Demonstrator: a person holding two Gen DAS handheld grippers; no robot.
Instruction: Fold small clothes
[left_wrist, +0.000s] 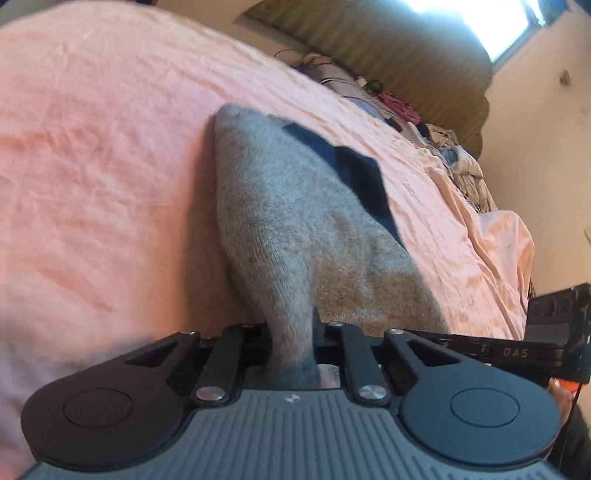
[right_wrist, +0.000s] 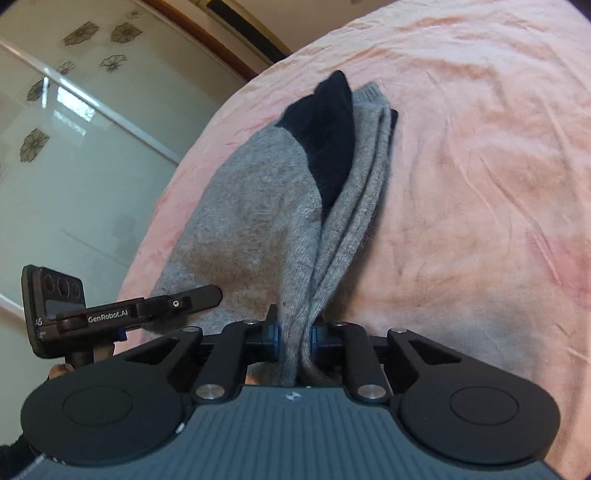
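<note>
Left gripper (left_wrist: 291, 354) and right gripper (right_wrist: 295, 339) each pinching grey sock (right_wrist: 258, 206) edge; pink sheet (right_wrist: 480, 184) bare around.

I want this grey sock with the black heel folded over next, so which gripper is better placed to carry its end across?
Right, probably. The right gripper is shut on a bunched end of the grey knitted sock with the black heel patch, layers already gathered. The left gripper pinches the other end and can anchor it on the pink bedsheet.

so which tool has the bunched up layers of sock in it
The right tool: several folded edges of the grey sock gather between its fingers. The left tool pinches one flatter end of the sock.
</note>
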